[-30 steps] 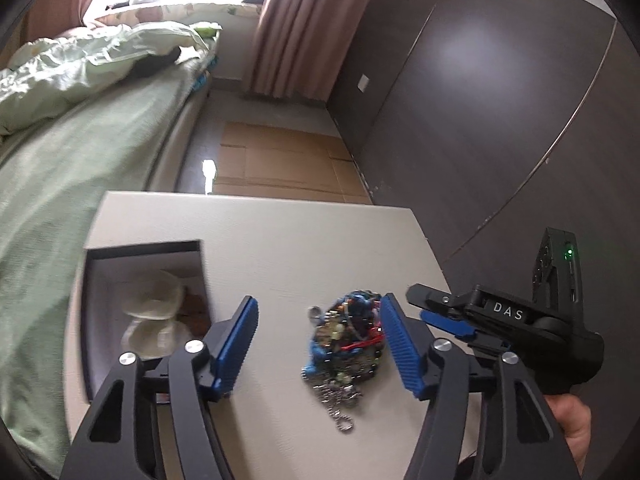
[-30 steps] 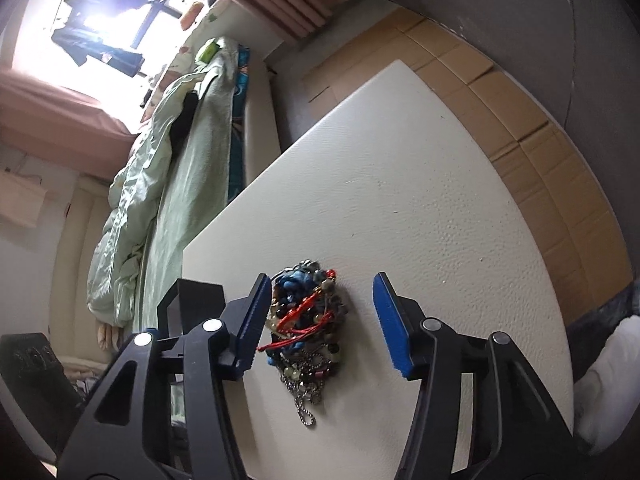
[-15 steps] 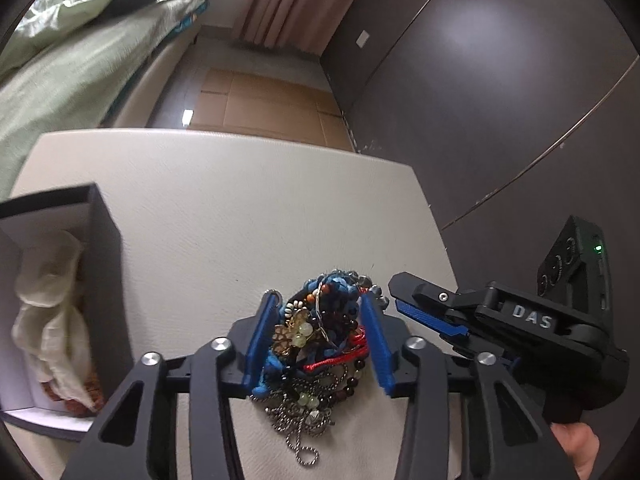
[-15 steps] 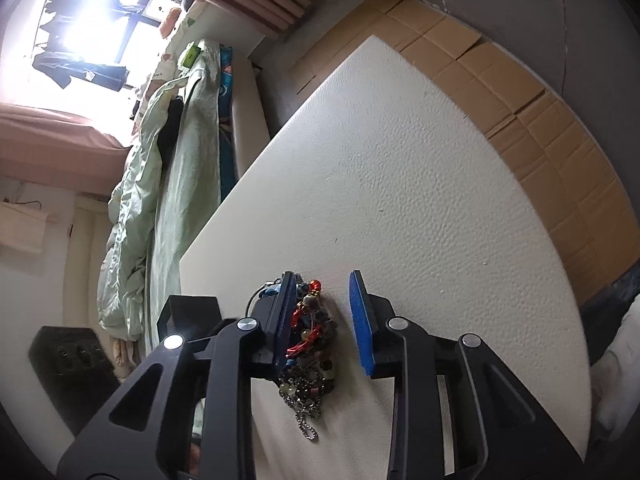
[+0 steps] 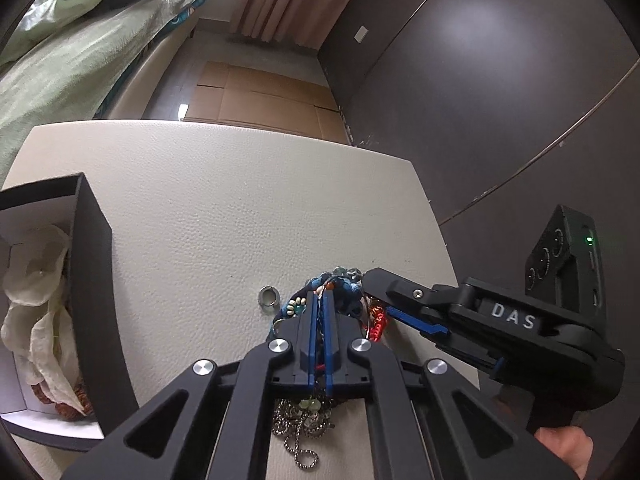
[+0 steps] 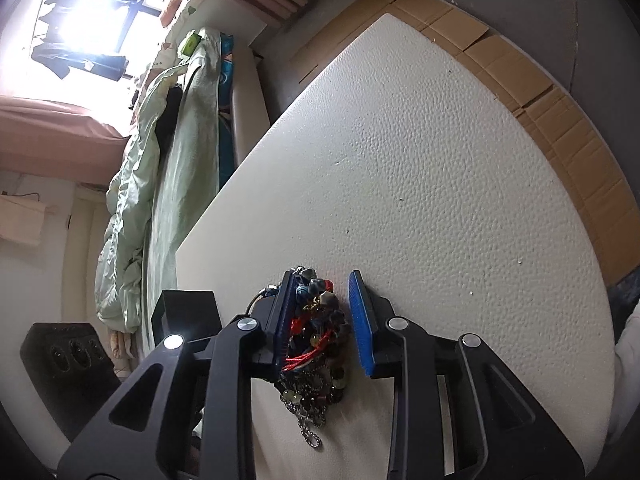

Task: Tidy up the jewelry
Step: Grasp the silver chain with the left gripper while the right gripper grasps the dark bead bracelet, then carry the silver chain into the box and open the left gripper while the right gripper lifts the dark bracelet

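Change since the earlier frames: both claws have come down onto the jewelry tangle and narrowed. The left claw's jaws have just been closing and now stand pressed together, with thin strands of the tangle caught between the blue pads. The right claw's jaws narrowed earlier in the second and have held their gap since.

Item 1, jewelry tangle [image 5: 340, 300]: one knotted heap of beads, blue and red cords and silver ball chain, lying on the near part of the surface. A length of chain trails from it toward the camera.

Item 2, loose ring [image 5: 269, 295]: small, silver, flat on the surface just left of the tangle, apart from it.

Item 3, left claw [image 5: 319, 300]: shut tight over the middle of the tangle, pinching strands of it; beads bulge out on both sides of the pads.

Item 4, right claw [image 6: 320, 312]: partly narrowed around the tangle. The left pad lies against the beads; a sliver of bare surface shows beside the right pad near its tip, so a firm pinch cannot be confirmed. In the left wrist view it enters from the right, its tip touching the tangle's right edge.

Item 5, surface [image 5: 240, 208]: white, pebbled texture.

Item 6, black box [image 5: 94, 280]: open, at the surface's left edge, white inside, holding crumpled pale tissue [image 5: 36, 312].

Item 7, surroundings: bed [image 5: 68, 64] with pale green cover beyond the surface; flattened cardboard [image 5: 260, 96] on the floor; dark wall panels to the right.
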Available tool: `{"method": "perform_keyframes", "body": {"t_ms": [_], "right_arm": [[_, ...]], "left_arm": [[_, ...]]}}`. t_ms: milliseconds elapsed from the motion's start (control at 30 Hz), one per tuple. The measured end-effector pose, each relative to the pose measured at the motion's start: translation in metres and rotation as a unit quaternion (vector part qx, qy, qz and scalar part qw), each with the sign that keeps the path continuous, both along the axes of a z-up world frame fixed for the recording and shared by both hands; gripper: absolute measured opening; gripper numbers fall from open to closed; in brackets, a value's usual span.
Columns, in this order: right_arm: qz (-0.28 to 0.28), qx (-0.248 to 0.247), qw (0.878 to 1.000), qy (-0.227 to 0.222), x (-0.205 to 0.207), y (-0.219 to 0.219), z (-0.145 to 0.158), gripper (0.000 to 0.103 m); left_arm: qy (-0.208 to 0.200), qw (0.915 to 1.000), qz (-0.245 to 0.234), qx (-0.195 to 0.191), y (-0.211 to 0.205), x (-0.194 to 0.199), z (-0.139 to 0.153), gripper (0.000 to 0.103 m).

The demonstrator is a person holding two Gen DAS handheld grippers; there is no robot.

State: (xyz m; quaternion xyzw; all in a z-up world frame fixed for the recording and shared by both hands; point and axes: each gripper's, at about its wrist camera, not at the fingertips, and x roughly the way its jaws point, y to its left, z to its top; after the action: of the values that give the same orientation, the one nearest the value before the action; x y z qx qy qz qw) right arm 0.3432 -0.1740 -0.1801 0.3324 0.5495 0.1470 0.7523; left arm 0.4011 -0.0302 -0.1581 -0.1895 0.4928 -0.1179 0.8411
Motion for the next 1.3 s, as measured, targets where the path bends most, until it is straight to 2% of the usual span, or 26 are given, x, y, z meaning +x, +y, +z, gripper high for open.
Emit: {"method": "perform_keyframes", "body": {"t_ms": [33, 67, 100, 167, 233, 500, 967, 1300], "right_arm": [[0.001, -0.002, 1.000, -0.002, -0.001, 0.000, 0.000, 0.027], [0.002, -0.004, 1.000, -0.003, -0.002, 0.001, 0.000, 0.017], [0.005, -0.002, 1.000, -0.002, -0.002, 0.002, -0.001, 0.012], [0.012, 0.006, 1.000, -0.001, -0.002, 0.005, -0.001, 0.010], [0.022, -0.003, 1.000, -0.017, -0.004, 0.009, 0.006, 0.009], [0.039, 0.014, 0.998, -0.057, -0.015, 0.017, 0.031, 0.009], [0.054, 0.080, 0.988, -0.117, -0.027, 0.026, 0.070, 0.009], [0.071, 0.110, 0.982, -0.139, -0.031, 0.047, 0.087, 0.009]], "left_arm": [[-0.003, 1.0000, 0.000, 0.004, 0.000, -0.001, 0.003, 0.000], [-0.006, 1.0000, -0.001, 0.006, 0.000, -0.002, 0.005, 0.000], [-0.008, 0.9999, -0.001, 0.007, 0.000, -0.002, 0.007, 0.000], [-0.013, 0.9999, -0.002, 0.010, 0.001, -0.003, 0.013, 0.000], [-0.016, 0.9998, 0.001, 0.011, 0.003, -0.005, 0.019, 0.000], [-0.036, 0.9990, 0.008, 0.023, 0.016, -0.018, 0.042, 0.000], [-0.070, 0.9965, 0.025, 0.039, 0.043, -0.042, 0.086, 0.000], [-0.091, 0.9934, 0.040, 0.058, 0.065, -0.063, 0.112, 0.000]]}}
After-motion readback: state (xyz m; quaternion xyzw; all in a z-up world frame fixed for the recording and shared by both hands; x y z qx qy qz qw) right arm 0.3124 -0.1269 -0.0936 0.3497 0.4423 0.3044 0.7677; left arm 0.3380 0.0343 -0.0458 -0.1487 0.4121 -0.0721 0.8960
